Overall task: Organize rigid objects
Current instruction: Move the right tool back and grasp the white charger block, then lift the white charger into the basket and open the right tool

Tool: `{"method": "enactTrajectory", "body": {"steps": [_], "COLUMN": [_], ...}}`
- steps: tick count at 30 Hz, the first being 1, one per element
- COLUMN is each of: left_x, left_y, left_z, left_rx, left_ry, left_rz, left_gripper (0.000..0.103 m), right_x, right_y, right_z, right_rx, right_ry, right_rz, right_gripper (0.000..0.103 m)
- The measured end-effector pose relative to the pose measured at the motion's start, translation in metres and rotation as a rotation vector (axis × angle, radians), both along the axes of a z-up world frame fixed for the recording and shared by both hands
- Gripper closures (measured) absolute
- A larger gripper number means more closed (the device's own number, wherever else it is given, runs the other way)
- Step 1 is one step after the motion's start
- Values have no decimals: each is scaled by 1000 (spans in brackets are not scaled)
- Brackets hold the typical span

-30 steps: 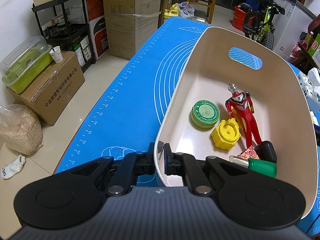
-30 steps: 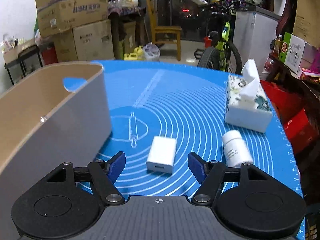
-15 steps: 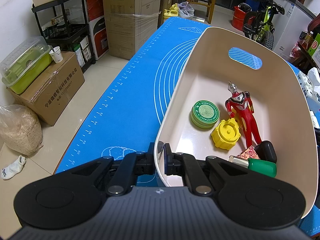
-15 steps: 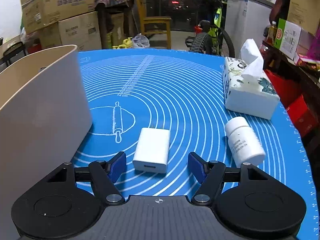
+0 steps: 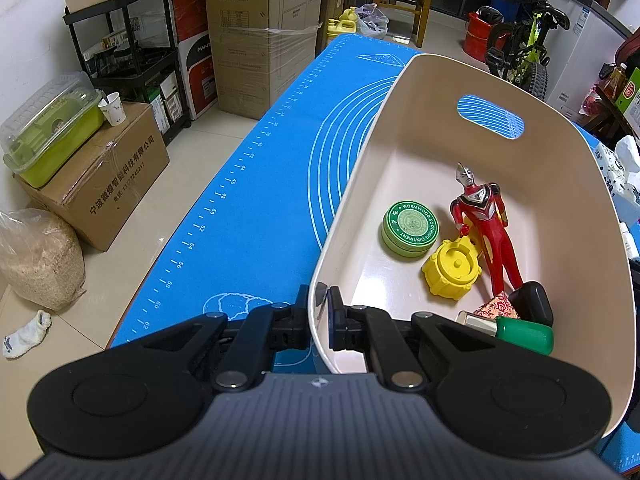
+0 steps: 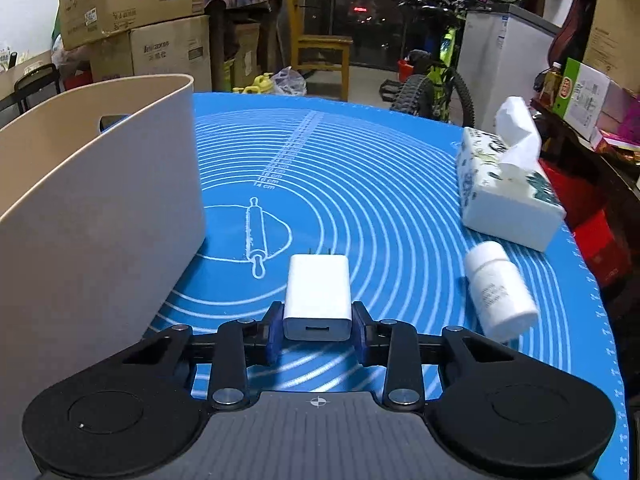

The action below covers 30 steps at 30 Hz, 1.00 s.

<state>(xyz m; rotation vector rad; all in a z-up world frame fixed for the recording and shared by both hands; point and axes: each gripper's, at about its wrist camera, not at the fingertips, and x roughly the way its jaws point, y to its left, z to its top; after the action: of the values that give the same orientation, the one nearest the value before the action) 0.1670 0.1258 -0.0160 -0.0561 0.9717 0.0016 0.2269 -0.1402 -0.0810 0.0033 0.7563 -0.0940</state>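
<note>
The left gripper (image 5: 319, 312) is clamped with its jaws closed on the near rim of the beige plastic bin (image 5: 532, 96), one jaw outside the wall and one inside. The bin is thereby steadied on the blue silicone mat (image 5: 256, 208) that covers the bench. This grip should be kept fixed while the other hand works.

The jaws of the right gripper (image 6: 317, 326) are closing on the white rectangular plug-in charger (image 6: 318, 294), which lies flat on the mat near the bench's near edge, just beside the bin's wall. Its side faces are met squarely by the pads and its prongs point away. The grip is judged best completed low on the body before any lift, so that the charger is not tipped.

The bin wall stands high on the left; a lift clear of its rim will be needed. To the right, the white cylindrical plastic bottle (image 6: 498, 286) lies on its side near the charger, and the printed tissue box (image 6: 504, 196) sits beyond it near the bench's right edge. Ahead, the mat is open.
</note>
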Motion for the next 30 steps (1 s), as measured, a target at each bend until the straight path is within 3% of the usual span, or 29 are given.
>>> {"method": "enactTrajectory", "body": {"steps": [9, 17, 28, 30], "left_x": [0, 0, 0, 0], "left_y": [-1, 1, 1, 1], "left_z": [1, 0, 0, 0], "left_rx": [-2, -7, -8, -8], "left_ry": [0, 1, 1, 0], "left_rz": [2, 2, 2, 2], "left_gripper": [93, 93, 93, 94], "right_x": [-30, -49, -53, -53], "right_y": [-1, 6, 53, 66], "right_z": [26, 76, 129, 134], "right_rx": [-23, 2, 51, 22], "right_ry": [-69, -178, -277, -299], "right_rz": [-3, 31, 158, 177], "right_gripper": [61, 61, 61, 61]}}
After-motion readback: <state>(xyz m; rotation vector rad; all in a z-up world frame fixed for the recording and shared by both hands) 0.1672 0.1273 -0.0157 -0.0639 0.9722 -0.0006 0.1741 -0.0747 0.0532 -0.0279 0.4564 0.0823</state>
